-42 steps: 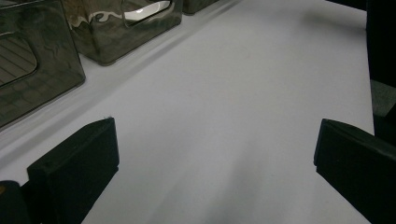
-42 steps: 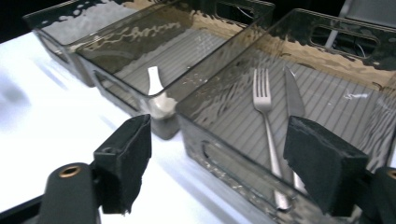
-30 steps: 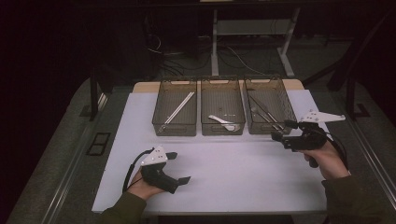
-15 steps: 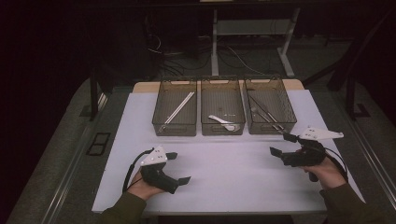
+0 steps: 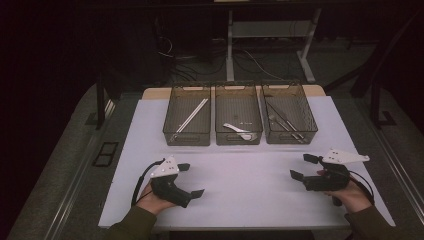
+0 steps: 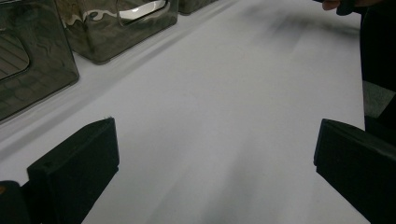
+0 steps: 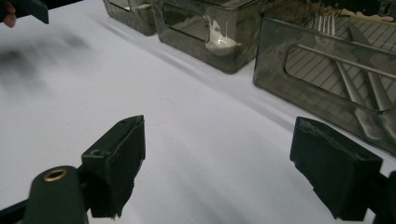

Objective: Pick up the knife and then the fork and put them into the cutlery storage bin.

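My left gripper (image 5: 191, 179) sits low over the white table cover (image 5: 240, 170), and its fingers are spread wide with nothing between them. My right gripper (image 5: 304, 167) is the same: fingers far apart, just bare white cover in the gap.

Past my fingertips stand three dark see-through bins in a row. The right bin (image 5: 289, 113) is the one nearest my right fingers, a little ahead of them and not touching. It holds a fork (image 7: 341, 60) and long metal pieces beside it. I think one is a knife, but the bin wall makes it hard to tell, and their near ends are cut off at the edge of the right gripper view.

The middle bin (image 5: 238, 120) holds something white (image 5: 239, 129) that looks like a spoon. Its shape is blurry through the plastic.

The left bin (image 5: 188, 121) is ahead of my left fingers, well apart from them. It holds long pale sticks (image 5: 192, 114). In the left gripper view that bin is cut off and too shiny to see inside.
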The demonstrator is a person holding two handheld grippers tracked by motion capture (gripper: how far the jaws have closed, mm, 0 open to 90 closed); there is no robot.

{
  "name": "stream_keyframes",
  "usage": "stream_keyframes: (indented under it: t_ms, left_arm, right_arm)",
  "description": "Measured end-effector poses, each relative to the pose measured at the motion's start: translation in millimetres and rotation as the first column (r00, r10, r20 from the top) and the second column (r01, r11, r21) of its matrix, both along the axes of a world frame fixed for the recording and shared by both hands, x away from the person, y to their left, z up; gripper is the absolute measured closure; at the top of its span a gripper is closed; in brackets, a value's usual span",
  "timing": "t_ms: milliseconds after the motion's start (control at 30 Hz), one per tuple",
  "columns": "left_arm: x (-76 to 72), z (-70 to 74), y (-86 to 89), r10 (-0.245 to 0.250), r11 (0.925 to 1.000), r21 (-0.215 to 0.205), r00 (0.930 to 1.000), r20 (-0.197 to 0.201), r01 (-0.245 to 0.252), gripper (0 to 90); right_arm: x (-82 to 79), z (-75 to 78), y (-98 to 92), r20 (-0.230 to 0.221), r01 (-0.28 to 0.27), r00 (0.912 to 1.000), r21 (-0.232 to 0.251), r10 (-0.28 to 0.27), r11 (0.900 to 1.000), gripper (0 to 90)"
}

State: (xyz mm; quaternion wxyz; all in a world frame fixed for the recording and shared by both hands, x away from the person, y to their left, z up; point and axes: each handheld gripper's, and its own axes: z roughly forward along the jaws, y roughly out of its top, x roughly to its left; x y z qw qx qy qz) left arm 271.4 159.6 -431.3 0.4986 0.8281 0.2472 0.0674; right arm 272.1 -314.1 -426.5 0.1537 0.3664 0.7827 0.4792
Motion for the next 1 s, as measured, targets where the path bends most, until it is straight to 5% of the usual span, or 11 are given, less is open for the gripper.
stream_keyframes:
  t_ms: [367,1000]
  left_arm:
    - [-0.3,0.1,0.0,0.002,1.0,-0.002,1.0,0.001,-0.002,0.0]
    - [-0.3,0.3,0.3,0.004,1.0,-0.002,1.0,0.002,-0.004,0.0]
  right_arm:
    - [-12.9,-6.9,9.7,-0.006,-0.024,0.9997,0.034,0.025,0.999,18.0]
    - [-13.9,-12.9,20.5,-0.01,-0.071,0.9974,0.001,0.071,0.997,16.5]
